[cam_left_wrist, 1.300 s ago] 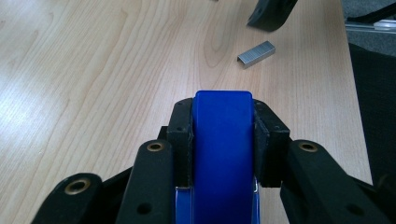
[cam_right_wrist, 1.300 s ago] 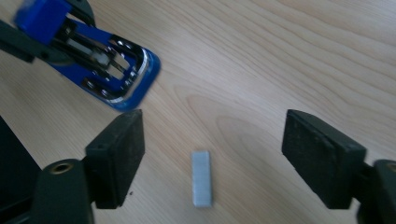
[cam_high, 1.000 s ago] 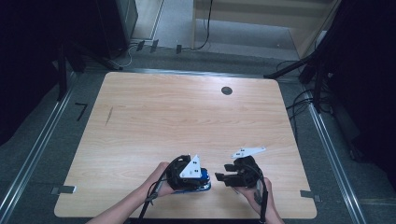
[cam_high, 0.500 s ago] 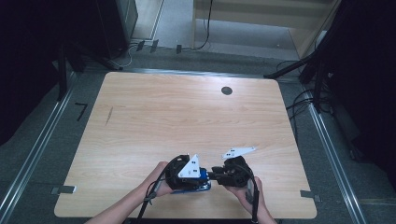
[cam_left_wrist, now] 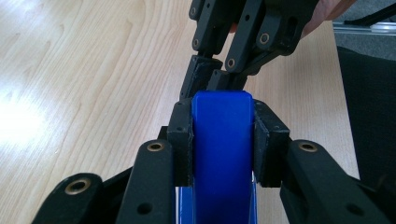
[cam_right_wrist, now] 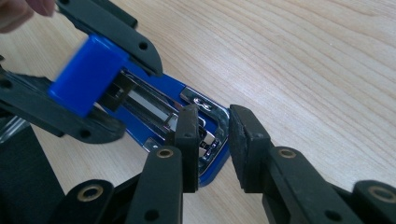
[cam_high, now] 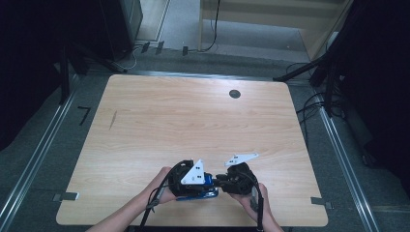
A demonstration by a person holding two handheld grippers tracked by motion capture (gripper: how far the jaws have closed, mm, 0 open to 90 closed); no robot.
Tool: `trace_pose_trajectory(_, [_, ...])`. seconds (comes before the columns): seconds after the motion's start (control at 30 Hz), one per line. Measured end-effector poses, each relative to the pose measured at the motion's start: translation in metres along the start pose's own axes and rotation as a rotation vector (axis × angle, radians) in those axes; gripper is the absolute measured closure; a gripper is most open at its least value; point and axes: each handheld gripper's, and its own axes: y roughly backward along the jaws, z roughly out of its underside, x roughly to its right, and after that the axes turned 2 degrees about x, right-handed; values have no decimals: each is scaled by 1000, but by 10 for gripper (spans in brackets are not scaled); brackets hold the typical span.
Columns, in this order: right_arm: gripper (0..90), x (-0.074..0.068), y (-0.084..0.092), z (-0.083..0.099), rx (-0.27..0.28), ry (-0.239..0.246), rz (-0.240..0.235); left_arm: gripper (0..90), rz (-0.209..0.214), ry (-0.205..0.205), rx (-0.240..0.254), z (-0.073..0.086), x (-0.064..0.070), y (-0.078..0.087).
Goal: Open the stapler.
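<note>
On the pale wooden table (cam_high: 193,121), low in the frame, the left gripper (cam_left_wrist: 223,140) clamped the blue plastic stapler (cam_right_wrist: 154,112). The right gripper (cam_right_wrist: 212,140) had slid leftward, its jaws just closing around the stapler's metal front end, apparently not yet pinching.

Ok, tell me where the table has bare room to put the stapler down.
Bare wood runs from the grommet hole at the far edge down to the grippers, and along both side edges of the table. The near edge is crowded: the left gripper clamps the blue stapler, the right gripper closing in.
</note>
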Motion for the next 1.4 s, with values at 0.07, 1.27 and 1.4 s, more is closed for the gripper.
trace_pose_trajectory(0.07, [754, -1, 0, 0, 0, 5, 5, 663, -6, 1, -1, 0, 1, 2])
trace_pose_trajectory(1.27, [746, -5, -5, 2, -27, 74, 57, 665, -14, 3, -11, -2, 2, 17])
trace_pose_trajectory(1.4, [747, -6, -5, 2, -29, 77, 63, 666, -16, 7, -32, -3, 2, 19])
